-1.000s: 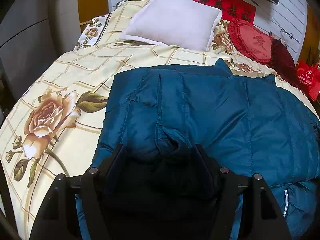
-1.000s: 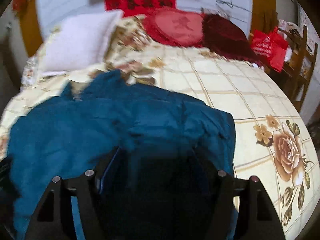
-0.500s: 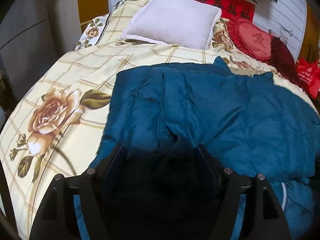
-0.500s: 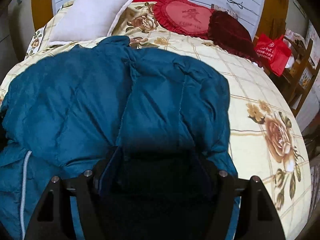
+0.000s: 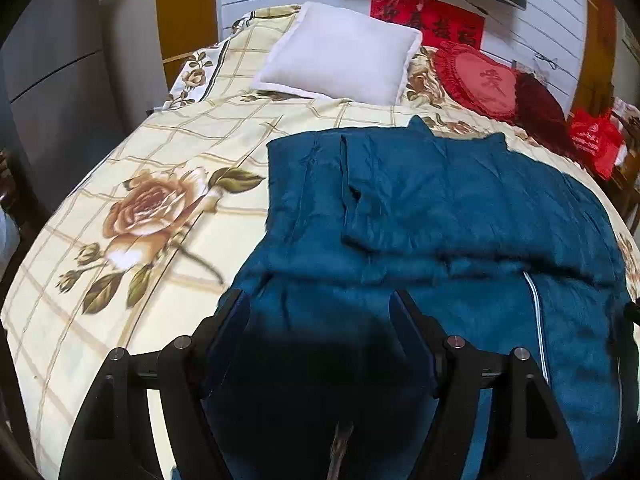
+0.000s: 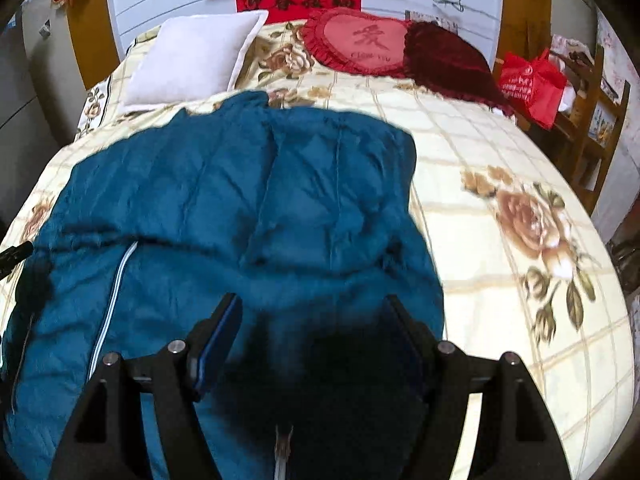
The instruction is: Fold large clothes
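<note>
A large teal padded jacket (image 5: 440, 200) lies spread across the flowered bed (image 5: 160, 152), its far part folded over onto the near part, with a white zipper line (image 5: 536, 320) showing below the fold. My left gripper (image 5: 318, 298) hovers over the jacket's near left portion, jaws wide apart, pads pressing on nothing. In the right wrist view the same jacket (image 6: 240, 184) fills the left and middle, its zipper (image 6: 116, 280) at the left. My right gripper (image 6: 312, 304) stands open above the jacket's near right portion. Dark shadow hides the cloth between each pair of fingers.
At the bed's head lie a white pillow (image 5: 340, 68), a red heart cushion (image 5: 484, 80) and a dark red cushion (image 6: 448, 60). A red bag (image 6: 532, 80) sits on wooden furniture (image 6: 588, 128) by the right side. Grey cabinets (image 5: 52, 72) stand left.
Both grippers have drawn back toward the near edge of the bed. More of the jacket shows, including the fold line and the zipper below it.
</note>
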`<act>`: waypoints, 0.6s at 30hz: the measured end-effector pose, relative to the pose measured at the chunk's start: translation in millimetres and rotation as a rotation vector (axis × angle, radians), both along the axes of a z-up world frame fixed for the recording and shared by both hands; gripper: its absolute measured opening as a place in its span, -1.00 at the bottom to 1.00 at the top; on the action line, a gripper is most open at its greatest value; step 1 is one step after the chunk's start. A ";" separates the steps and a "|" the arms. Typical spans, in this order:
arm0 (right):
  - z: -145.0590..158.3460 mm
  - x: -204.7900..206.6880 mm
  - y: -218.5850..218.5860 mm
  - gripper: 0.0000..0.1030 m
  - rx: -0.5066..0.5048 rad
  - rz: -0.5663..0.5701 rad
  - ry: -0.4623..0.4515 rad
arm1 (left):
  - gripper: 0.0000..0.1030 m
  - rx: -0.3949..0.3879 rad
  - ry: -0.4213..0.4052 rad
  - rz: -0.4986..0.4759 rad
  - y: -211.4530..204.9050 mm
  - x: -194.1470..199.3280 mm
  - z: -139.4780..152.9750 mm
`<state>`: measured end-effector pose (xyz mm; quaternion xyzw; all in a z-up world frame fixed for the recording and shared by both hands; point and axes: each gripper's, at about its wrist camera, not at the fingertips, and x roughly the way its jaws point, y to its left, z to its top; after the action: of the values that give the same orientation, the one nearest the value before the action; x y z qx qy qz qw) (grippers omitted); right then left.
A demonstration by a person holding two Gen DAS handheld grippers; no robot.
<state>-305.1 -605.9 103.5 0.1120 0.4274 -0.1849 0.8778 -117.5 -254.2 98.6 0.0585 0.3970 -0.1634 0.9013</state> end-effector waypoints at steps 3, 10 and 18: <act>-2.6 -17.0 7.9 0.46 0.018 0.005 0.005 | 0.54 0.009 -0.005 -0.009 12.4 -20.0 1.0; -5.2 -60.1 24.3 0.51 0.047 0.010 0.006 | 0.54 0.033 -0.001 -0.021 32.1 -60.3 -1.2; -6.6 -86.8 43.4 0.51 0.034 0.025 0.007 | 0.54 0.049 0.013 -0.030 38.6 -90.3 -7.4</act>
<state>-391.9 -562.5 96.9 0.1206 0.4349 -0.1671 0.8766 -207.7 -215.6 91.3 0.0857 0.4058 -0.1675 0.8944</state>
